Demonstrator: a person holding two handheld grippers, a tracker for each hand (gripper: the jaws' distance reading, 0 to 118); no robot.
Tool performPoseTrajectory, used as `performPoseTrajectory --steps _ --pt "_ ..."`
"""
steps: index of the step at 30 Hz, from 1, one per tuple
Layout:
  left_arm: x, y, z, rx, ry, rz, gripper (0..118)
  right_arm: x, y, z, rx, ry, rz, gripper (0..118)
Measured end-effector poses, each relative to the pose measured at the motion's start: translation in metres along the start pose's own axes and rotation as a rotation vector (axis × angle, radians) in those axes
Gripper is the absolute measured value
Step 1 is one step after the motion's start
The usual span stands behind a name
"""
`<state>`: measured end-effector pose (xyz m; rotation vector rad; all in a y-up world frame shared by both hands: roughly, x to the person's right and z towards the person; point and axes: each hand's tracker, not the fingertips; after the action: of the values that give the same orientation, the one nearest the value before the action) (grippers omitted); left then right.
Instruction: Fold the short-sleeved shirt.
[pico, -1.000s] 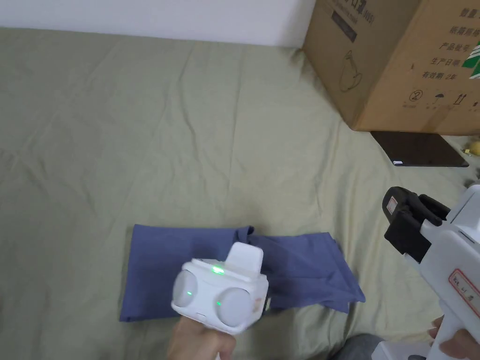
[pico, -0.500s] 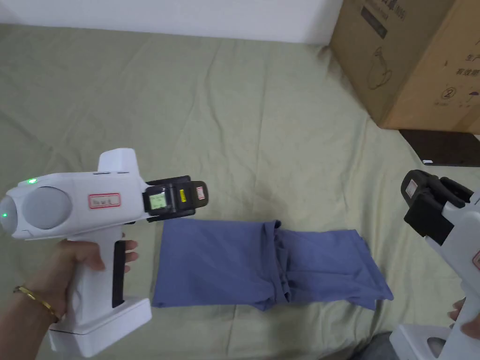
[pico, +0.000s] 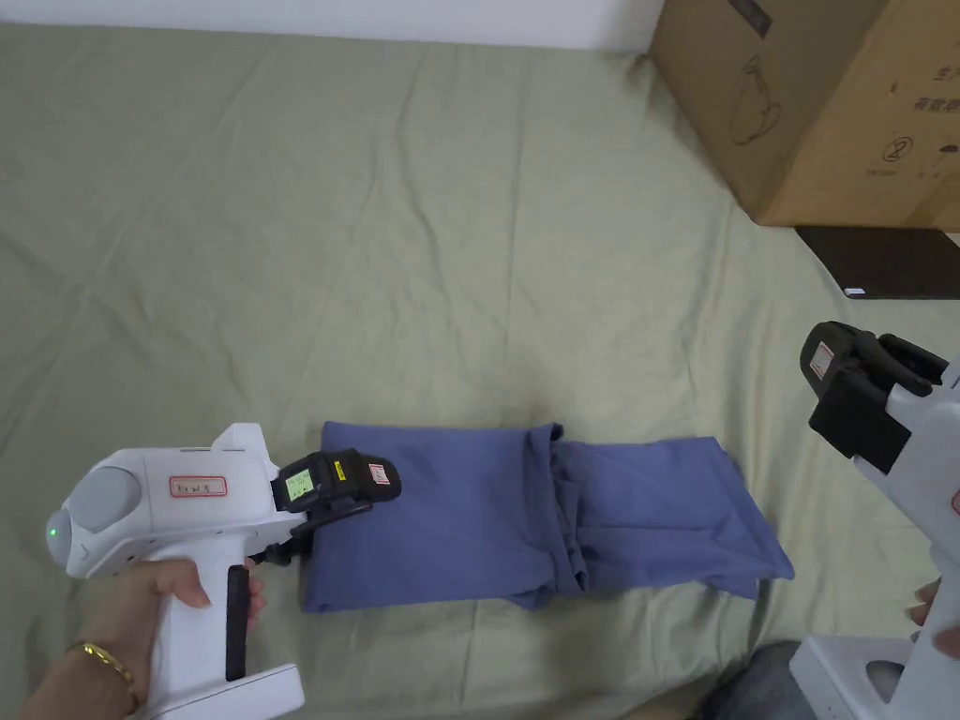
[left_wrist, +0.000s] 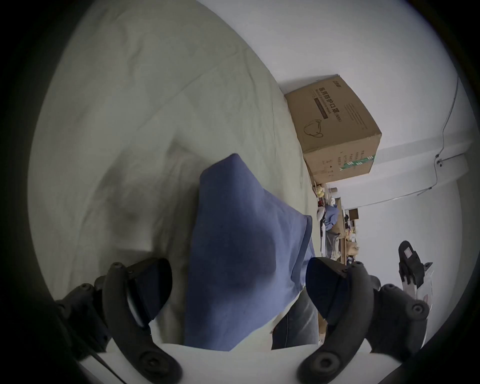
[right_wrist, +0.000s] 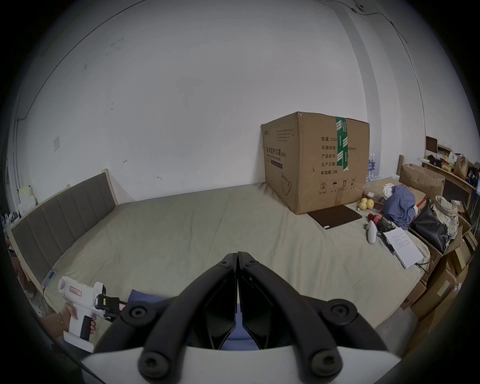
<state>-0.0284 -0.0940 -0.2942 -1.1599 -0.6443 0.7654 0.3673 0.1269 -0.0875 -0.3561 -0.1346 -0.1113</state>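
Now the left gripper (pico: 342, 483), which half a second ago hovered above the bed (pico: 375, 234) clear of the cloth, has dropped to the left end of the short-sleeved shirt (pico: 525, 516). In the head view its black fingers (pico: 361, 469) sit over that end, and the left gripper view shows them spread wide with the blue fabric rising between them, neither one pressing on it. Whether the lower finger already touches the cloth cannot be told. The descent reads as the approach to a grasp of this end, probably so it can be carried over toward the other end for a further fold.

The shirt itself lies where it did, a long blue band already folded lengthwise on the green sheet, with a bunched seam near its middle and its right end fanning out slightly.

Further right, the right gripper (pico: 848, 398) has barely changed: it hangs in the air off the shirt's right end, well apart from the fabric. The right gripper view shows its fingers (right_wrist: 226, 293) pressed together on nothing. Beyond it stand a cardboard box (pico: 825, 103) and a dark flat pad (pico: 881, 272).
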Motion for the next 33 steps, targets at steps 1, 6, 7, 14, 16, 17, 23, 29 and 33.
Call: performPoseTrajectory --steps 1,6,7,14,16,17,23,29,33 --pt "-0.005 0.001 -0.003 0.017 -0.028 -0.002 89 0.001 0.0 0.0 -0.004 -0.002 -0.001 0" --pt "0.008 -0.001 -0.022 -0.007 0.152 -0.041 21 0.004 0.0 0.0 -0.012 -0.011 0.0 0" --pt "0.011 0.0 -0.021 -0.007 0.135 -0.013 18 0.004 -0.001 0.0 -0.012 -0.011 0.0 0" --pt "0.057 0.0 0.026 0.048 0.21 0.031 15 0.004 0.002 -0.004 -0.009 -0.002 -0.002 0" --pt "0.058 0.001 0.05 0.074 0.258 0.017 15 0.001 0.003 -0.005 -0.005 0.007 0.0 0" --pt "0.045 0.01 0.064 0.085 0.291 0.01 15 0.0 0.004 -0.005 -0.002 0.015 -0.002 0" --pt "0.051 0.021 0.162 0.178 0.604 -0.116 15 -0.011 0.005 -0.007 0.011 0.059 0.003 0" --pt "0.091 0.02 0.201 0.26 0.91 -0.295 15 -0.019 0.006 -0.008 0.028 0.095 -0.002 0" --pt "0.124 0.001 0.18 0.252 0.819 -0.347 15 -0.021 0.005 -0.008 0.031 0.109 -0.015 0"
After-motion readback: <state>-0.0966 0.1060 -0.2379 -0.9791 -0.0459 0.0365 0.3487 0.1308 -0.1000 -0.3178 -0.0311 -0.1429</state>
